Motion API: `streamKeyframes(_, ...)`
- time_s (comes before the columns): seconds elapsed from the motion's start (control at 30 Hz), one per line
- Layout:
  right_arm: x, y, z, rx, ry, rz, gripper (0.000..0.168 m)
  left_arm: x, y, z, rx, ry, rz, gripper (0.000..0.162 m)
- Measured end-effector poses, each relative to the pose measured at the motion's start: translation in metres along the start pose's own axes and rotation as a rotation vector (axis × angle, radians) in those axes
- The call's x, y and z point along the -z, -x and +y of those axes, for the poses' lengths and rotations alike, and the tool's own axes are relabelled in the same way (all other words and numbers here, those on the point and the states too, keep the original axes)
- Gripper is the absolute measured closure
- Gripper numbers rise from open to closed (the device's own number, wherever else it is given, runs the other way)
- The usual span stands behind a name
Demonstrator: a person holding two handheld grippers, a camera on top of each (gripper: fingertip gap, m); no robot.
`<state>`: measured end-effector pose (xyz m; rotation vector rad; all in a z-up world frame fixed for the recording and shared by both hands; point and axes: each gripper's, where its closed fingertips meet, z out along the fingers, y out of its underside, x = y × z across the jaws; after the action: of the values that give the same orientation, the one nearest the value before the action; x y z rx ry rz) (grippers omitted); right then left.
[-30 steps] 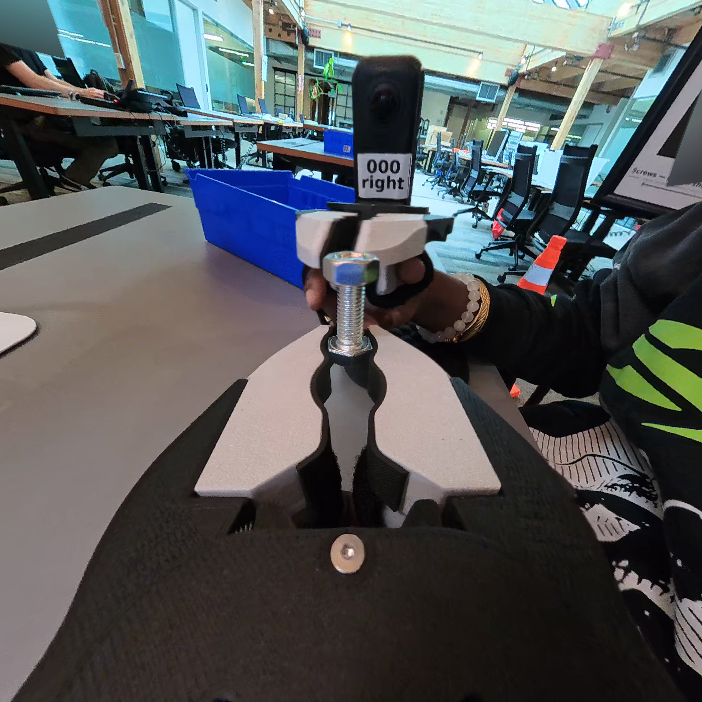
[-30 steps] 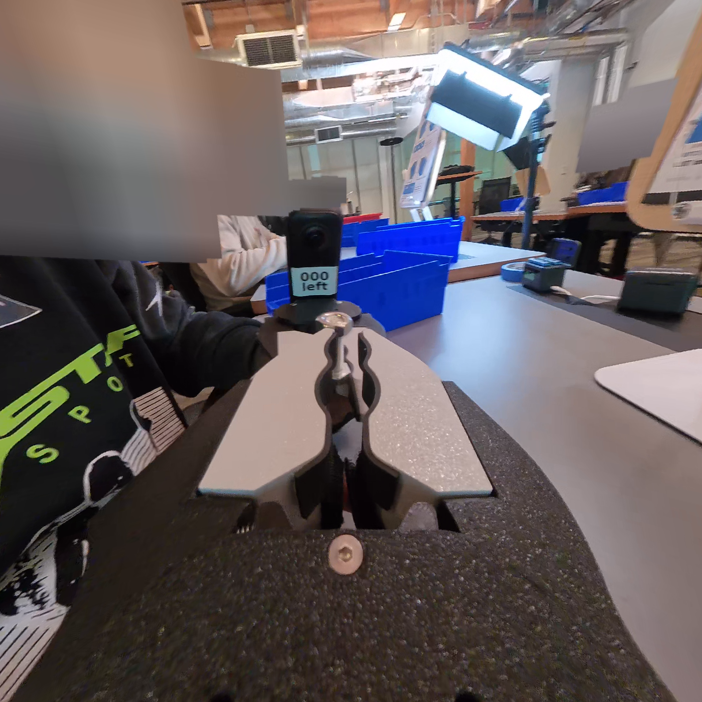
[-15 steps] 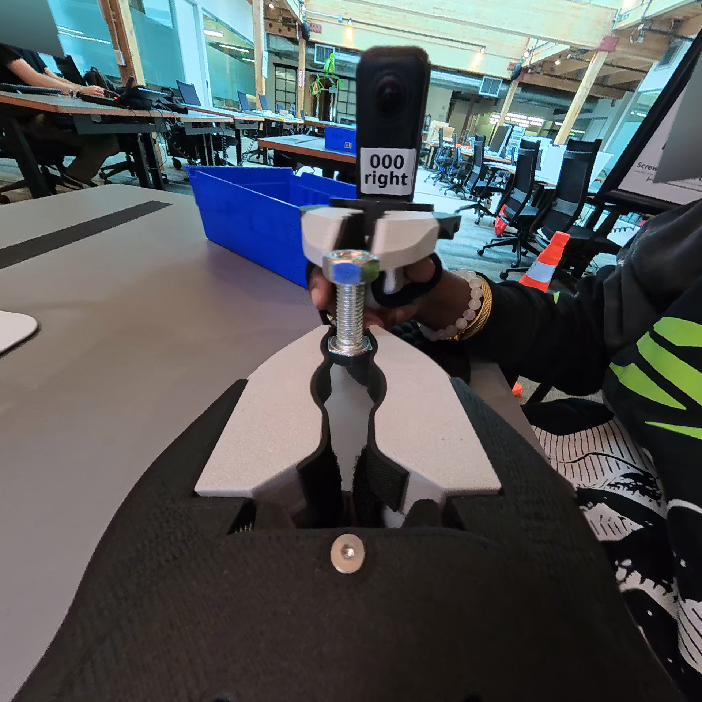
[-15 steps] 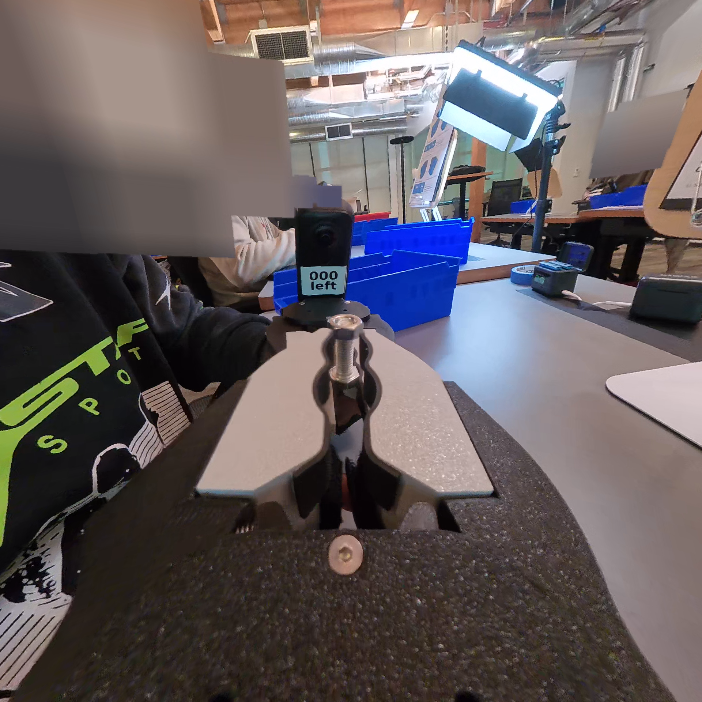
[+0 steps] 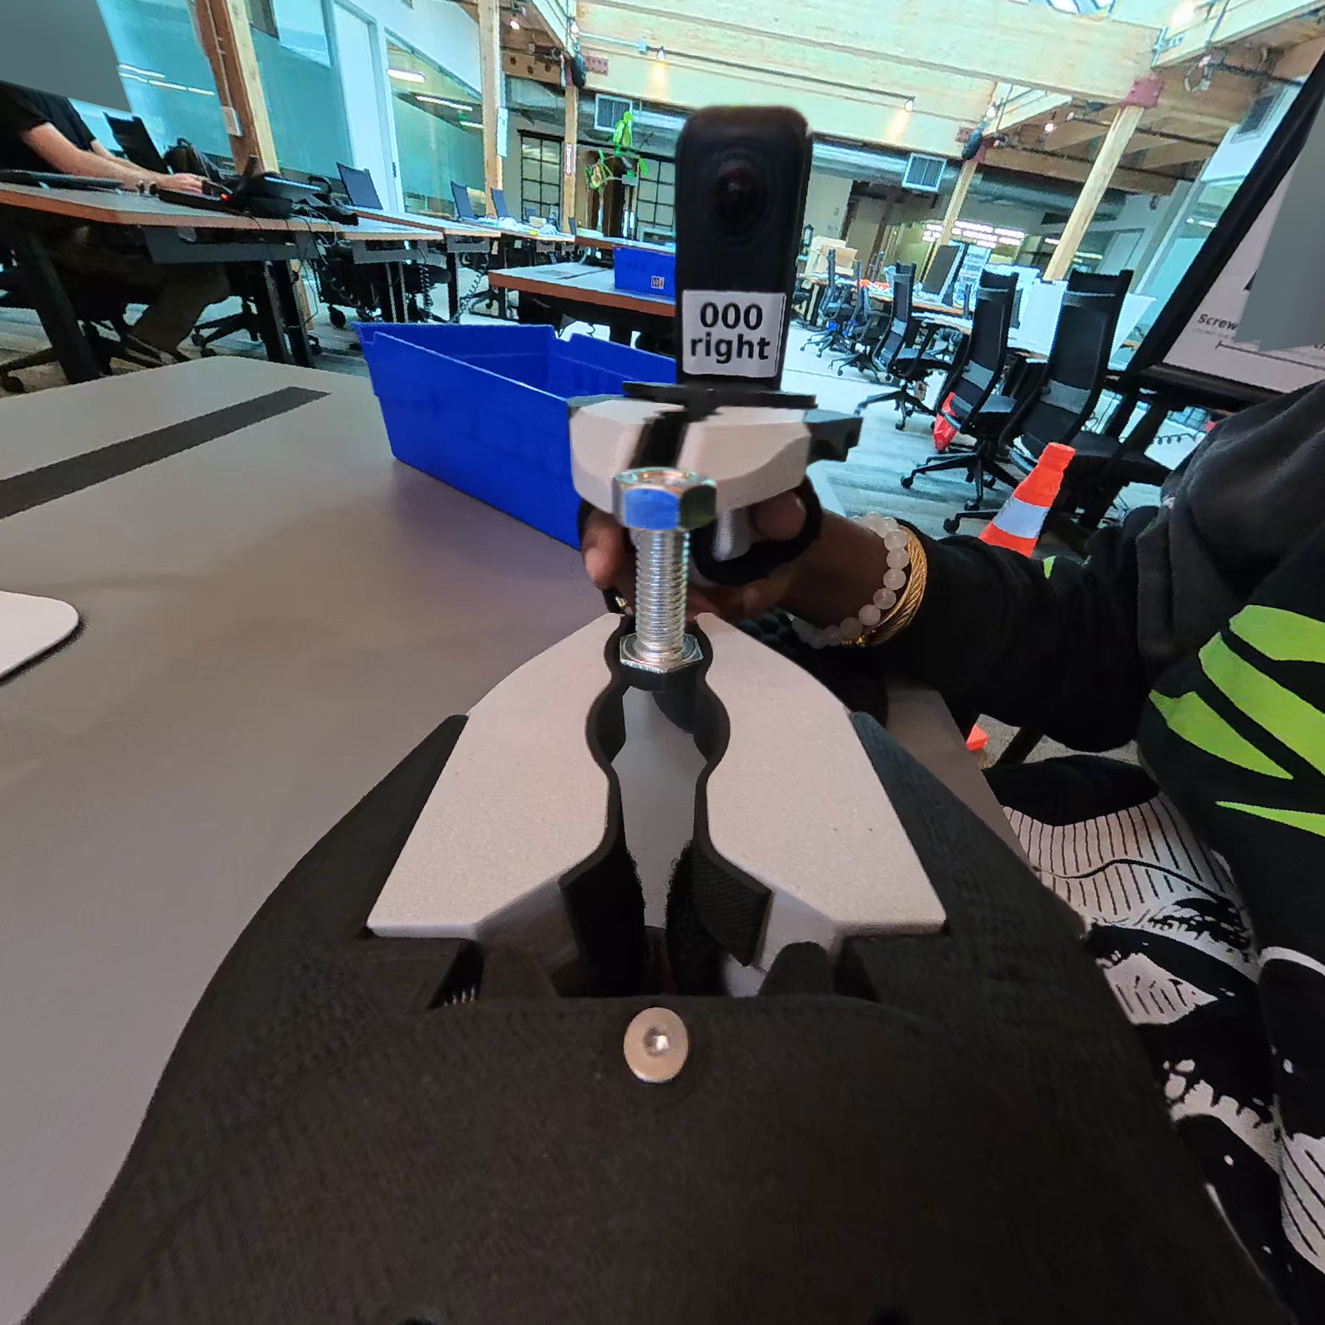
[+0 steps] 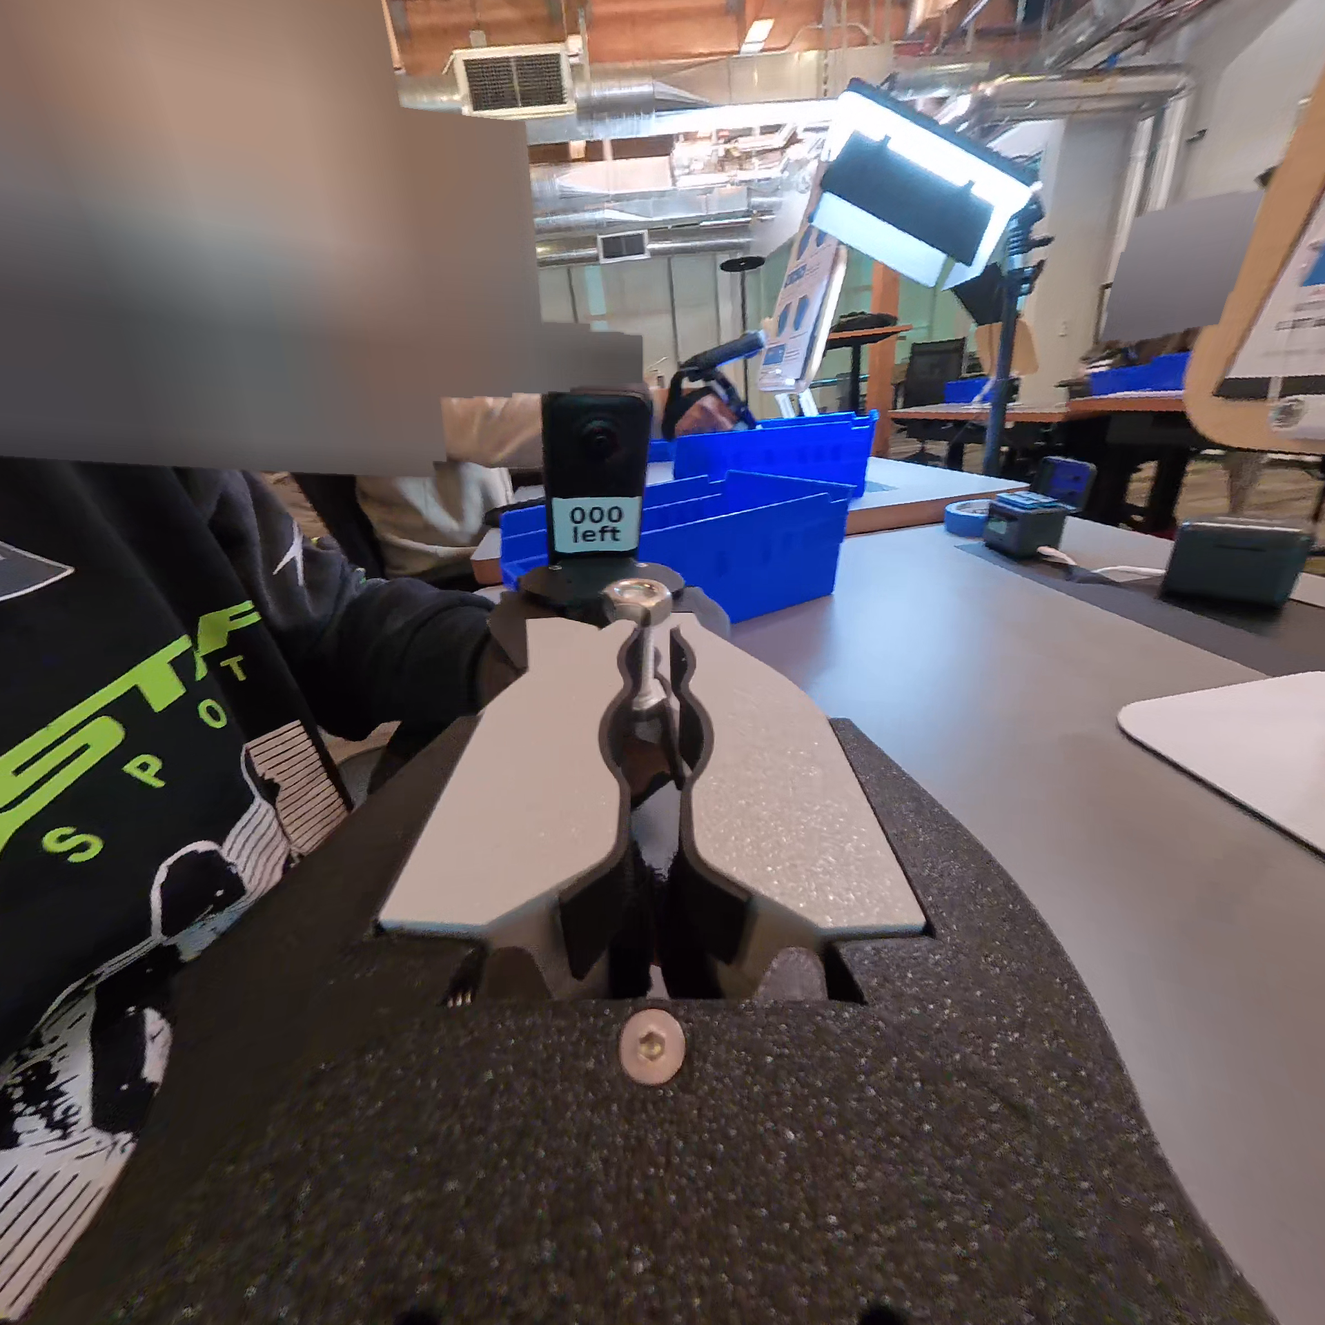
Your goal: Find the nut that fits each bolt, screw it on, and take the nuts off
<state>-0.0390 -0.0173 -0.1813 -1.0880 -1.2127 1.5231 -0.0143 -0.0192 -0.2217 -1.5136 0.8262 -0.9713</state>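
A silver bolt [image 5: 661,573] stands upright, hex head up, with a silver nut [image 5: 659,649] low on its thread. My left gripper [image 5: 661,656] is shut on the nut at its fingertips, above the grey table [image 5: 215,645]. My right gripper [image 5: 677,466] faces it from behind the bolt head, held by a hand, its fingers close together around the head. In the right wrist view the bolt head [image 6: 637,599] sits at the right gripper's [image 6: 645,631] tips. The shaft and nut [image 6: 645,706] show through the finger gap, and the left gripper's black body [image 6: 573,595] is behind.
A blue bin [image 5: 487,423] stands on the table beyond the grippers; it also shows in the right wrist view [image 6: 717,545]. A white pad [image 6: 1233,746] lies on the table. Dark boxes [image 6: 1233,566] and a tape roll [image 6: 964,515] sit farther back. The person's torso [image 5: 1219,681] is close. The tips of one gripper are about 4 cm away from the tips of the other.
The right gripper has shifted and tilted slightly around the bolt head. The bolt looked tilted, then upright in the right wrist view. The left gripper still holds the nut in place.
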Motion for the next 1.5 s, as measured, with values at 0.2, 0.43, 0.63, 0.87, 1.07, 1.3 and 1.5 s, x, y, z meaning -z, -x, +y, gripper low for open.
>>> streamKeyframes(0.2,-0.002,0.006,0.000,-0.019,-0.010,-0.035,0.139,-0.001,0.000,0.001,-0.004,0.008,-0.006,0.147)
streamKeyframes(0.43,-0.003,0.003,0.005,0.000,0.028,-0.014,0.158,-0.001,-0.001,0.001,-0.009,0.008,-0.001,0.147)
streamKeyframes(0.63,-0.002,0.006,-0.001,-0.019,-0.010,-0.035,0.144,0.000,0.002,0.001,-0.006,0.008,-0.016,0.147)
streamKeyframes(0.87,-0.002,0.003,0.001,-0.012,0.013,-0.016,0.143,-0.004,-0.001,0.007,-0.030,0.040,-0.019,0.147)
streamKeyframes(1.07,0.003,-0.004,-0.005,-0.011,-0.019,0.017,0.164,-0.002,0.000,0.003,-0.020,0.023,-0.018,0.147)
streamKeyframes(1.3,-0.003,0.003,-0.001,-0.015,-0.012,-0.018,0.139,-0.003,0.001,0.006,-0.015,0.036,-0.019,0.147)
streamKeyframes(1.5,0.000,0.000,-0.001,-0.006,-0.003,-0.005,0.164,-0.002,0.001,0.005,-0.006,0.025,-0.010,0.147)
